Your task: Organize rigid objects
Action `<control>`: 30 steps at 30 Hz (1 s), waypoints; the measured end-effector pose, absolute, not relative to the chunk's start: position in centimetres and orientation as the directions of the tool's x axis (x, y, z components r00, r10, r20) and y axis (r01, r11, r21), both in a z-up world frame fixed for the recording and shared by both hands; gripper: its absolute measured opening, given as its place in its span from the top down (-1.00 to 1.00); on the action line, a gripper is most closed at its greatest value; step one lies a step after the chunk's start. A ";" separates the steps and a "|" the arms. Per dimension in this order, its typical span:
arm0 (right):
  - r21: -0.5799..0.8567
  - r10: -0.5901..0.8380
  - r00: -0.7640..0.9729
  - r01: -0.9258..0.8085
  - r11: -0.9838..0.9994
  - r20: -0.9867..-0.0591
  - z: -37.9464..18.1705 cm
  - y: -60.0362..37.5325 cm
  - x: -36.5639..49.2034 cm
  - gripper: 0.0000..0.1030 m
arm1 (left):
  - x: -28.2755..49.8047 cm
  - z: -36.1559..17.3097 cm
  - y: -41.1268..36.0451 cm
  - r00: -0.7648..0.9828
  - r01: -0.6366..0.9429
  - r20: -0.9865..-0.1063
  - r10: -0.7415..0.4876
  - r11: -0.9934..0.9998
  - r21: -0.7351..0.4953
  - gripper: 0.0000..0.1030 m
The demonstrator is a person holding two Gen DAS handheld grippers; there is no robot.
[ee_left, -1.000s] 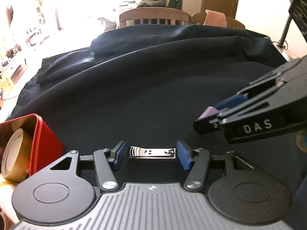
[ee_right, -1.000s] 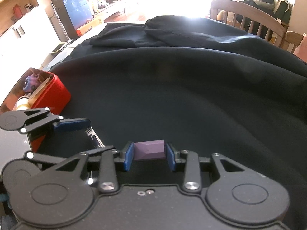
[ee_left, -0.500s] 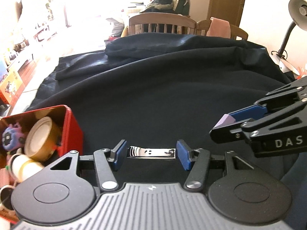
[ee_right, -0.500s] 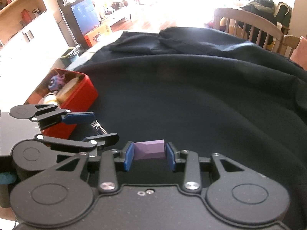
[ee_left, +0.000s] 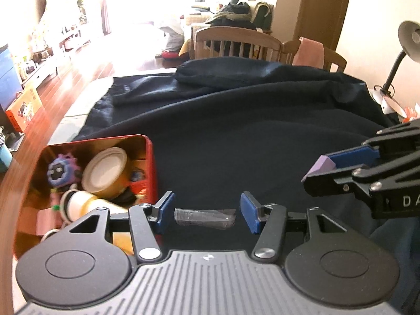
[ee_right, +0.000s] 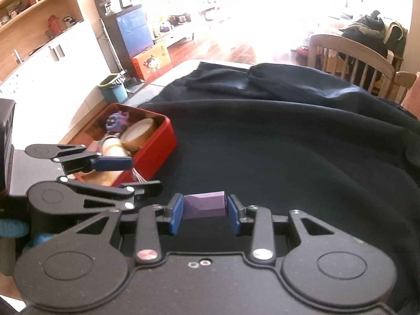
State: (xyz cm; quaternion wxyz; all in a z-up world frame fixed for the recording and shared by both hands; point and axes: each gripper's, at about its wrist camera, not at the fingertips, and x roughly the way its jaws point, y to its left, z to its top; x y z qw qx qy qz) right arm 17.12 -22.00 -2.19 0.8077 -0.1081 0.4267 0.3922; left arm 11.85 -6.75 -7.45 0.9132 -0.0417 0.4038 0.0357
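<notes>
Two claws are hanging over the dark-clothed table (ee_left: pixel 236 136). The left claw (ee_left: pixel 204 214) is gripping one shiny clip (ee_left: pixel 204 216) at lower centre. The right claw (ee_right: pixel 204 211) is clenching one purple block (ee_right: pixel 204 206). One red tin (ee_left: pixel 151 157), at left, is holding several items, including one tape roll (ee_left: pixel 105 168) and one purple toy (ee_left: pixel 61 170).

A lived-in home, its dining table (ee_left: pixel 262 136) under dark cloth. Wooden chairs (ee_left: pixel 236 40) stand behind it, with shelves (ee_right: pixel 34 21), a desk lamp (ee_left: pixel 404 52) and a sunlit wood floor (ee_right: pixel 228 50).
</notes>
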 end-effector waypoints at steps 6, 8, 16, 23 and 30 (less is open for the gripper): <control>0.156 0.548 0.327 -0.736 0.658 -0.770 -2.0 -19.8 15.3 0.31 | 10.6 -6.6 -4.0 0.678 -0.099 -0.735 0.023 0.993 -0.061 0.14; 0.152 0.545 0.329 -0.735 0.661 -0.771 -2.1 -19.3 15.0 0.31 | 10.2 -6.3 -2.9 0.681 -0.103 -0.732 0.020 0.992 -0.068 0.14; 0.145 0.504 0.353 -0.690 0.710 -0.789 -3.2 -19.2 14.9 0.30 | 8.9 -6.5 -1.6 0.681 -0.003 -0.731 -0.035 0.999 -0.051 0.14; 0.156 0.492 0.340 -0.676 0.720 -0.801 -4.2 -20.5 15.0 0.30 | 10.0 -9.1 -5.6 0.616 0.163 -0.780 -0.109 0.987 -0.009 0.14; 0.171 0.500 0.311 -0.689 0.704 -0.808 -5.0 -22.0 15.9 0.30 | 12.4 -12.7 -8.7 0.585 0.152 -0.811 -0.015 0.984 0.092 0.14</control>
